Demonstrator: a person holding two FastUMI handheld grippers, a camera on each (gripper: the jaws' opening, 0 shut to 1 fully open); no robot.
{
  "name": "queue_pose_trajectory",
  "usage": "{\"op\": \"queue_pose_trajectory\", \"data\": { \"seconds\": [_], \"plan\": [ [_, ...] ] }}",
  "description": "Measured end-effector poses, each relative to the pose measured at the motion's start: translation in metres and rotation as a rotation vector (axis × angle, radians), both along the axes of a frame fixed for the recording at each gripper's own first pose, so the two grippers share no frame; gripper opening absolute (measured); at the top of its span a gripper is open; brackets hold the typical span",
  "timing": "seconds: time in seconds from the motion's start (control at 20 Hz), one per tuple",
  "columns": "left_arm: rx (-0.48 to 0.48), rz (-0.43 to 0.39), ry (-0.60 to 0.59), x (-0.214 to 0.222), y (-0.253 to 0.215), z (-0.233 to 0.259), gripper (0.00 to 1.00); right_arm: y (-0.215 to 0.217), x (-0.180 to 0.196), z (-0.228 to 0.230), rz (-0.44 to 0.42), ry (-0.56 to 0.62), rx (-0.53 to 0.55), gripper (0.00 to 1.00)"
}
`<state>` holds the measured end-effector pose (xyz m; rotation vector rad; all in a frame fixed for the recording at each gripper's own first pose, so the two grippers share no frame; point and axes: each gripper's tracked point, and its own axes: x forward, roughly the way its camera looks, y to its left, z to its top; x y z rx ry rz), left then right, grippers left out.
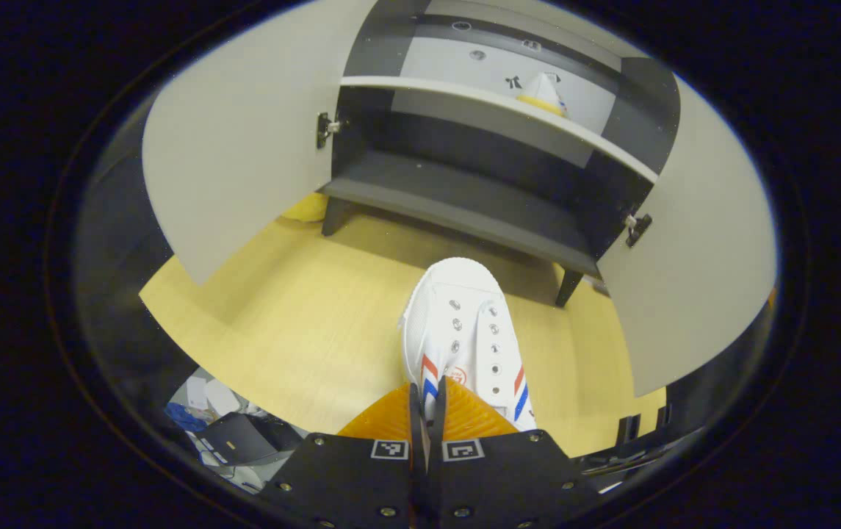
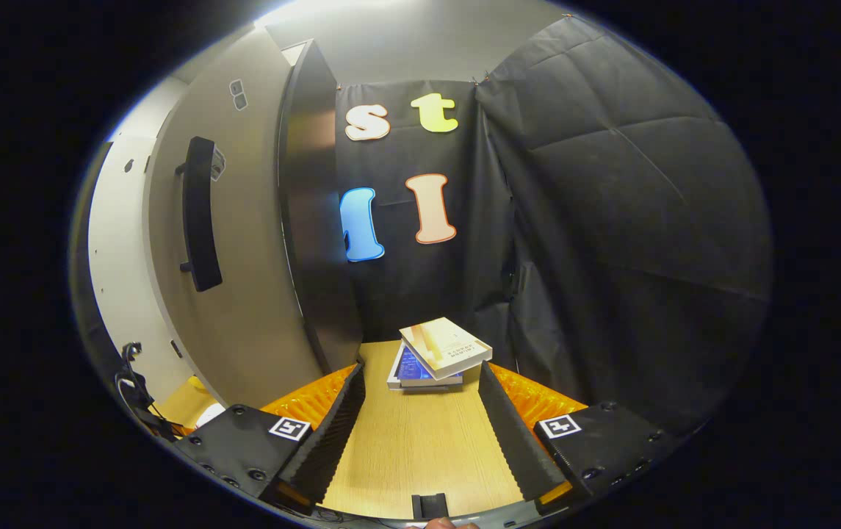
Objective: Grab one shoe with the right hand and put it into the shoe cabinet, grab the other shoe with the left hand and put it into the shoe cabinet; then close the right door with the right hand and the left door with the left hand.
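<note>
Left gripper [image 1: 427, 411] pinches the shoe [image 1: 464, 338] by a thin edge; slippage risk short of the cabinet [image 1: 464, 198] ahead. Right gripper [image 2: 420, 411] wide, empty.

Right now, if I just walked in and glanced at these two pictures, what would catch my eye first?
Probably the white shoe with red and blue stripes, pinched by its collar in the left gripper and held above the wooden floor. Just beyond it stands the shoe cabinet with both doors swung wide, another shoe already on its upper shelf. In the right gripper view, the right gripper hangs open and empty before a small stack of books.
</note>
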<state>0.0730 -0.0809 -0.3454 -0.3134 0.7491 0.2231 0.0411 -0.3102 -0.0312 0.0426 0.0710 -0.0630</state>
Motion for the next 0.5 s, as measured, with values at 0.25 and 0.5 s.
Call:
{"op": "queue_pose_trajectory", "data": {
  "seconds": [0.25,0.5],
  "plan": [
    [0.056,0.029,-0.148,0.001,0.034,0.067,0.02,0.009,0.008,0.011,0.011,-0.034,0.046,0.97],
    [0.076,0.032,-0.335,-0.001,0.029,0.061,0.02,0.018,0.018,0.014,-0.011,-0.038,0.018,0.97]
  ]
}}
